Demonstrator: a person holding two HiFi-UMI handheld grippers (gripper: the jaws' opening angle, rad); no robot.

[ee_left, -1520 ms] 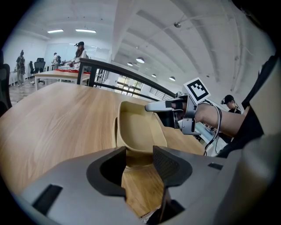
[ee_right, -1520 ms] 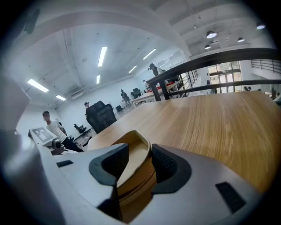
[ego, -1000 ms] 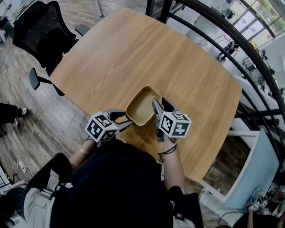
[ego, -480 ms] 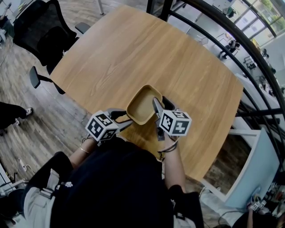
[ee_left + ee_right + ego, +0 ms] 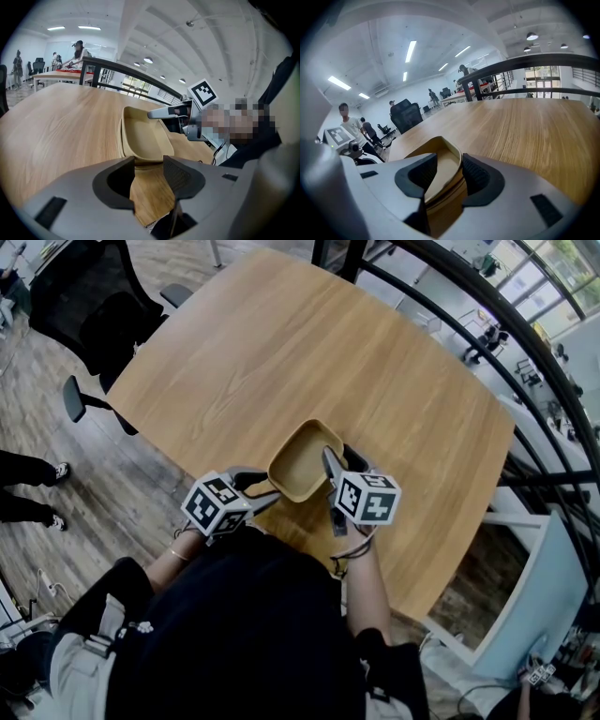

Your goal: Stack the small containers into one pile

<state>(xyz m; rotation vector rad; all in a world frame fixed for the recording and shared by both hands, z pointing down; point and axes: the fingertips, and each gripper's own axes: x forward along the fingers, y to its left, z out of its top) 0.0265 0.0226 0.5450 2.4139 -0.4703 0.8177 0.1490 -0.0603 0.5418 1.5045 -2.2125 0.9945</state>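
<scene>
Chair [image 5: 89, 306] off at the left, black and on castors, stands well clear of the wooden table [image 5: 281, 343], so nothing on that side gets in the way. Next comes the left gripper [image 5: 149, 162]. Its jaws are parted with only bare tabletop between them, and their tips sit just short of the near rim of the containers [image 5: 300, 460]. These are tan, square with rounded corners, and sit at the table's near edge right in front of the person. A doubled rim suggests that at least two are already nested, though I cannot count them. They look like thin, stiff, light plastic. I would expect them to skid on the smooth wood or tip if nudged, so the best hold is a pinch on an upright wall just below the rim. The right gripper [image 5: 450, 159] is placed that way, with one jaw inside and one outside the wall on its side. It seems to be closed on the wall, although a sliver of gap shows on the inner pad. Further right, a dark railing [image 5: 534, 61] runs beyond the table edge, well apart from the work. The rest of the tabletop is bare wood.
</scene>
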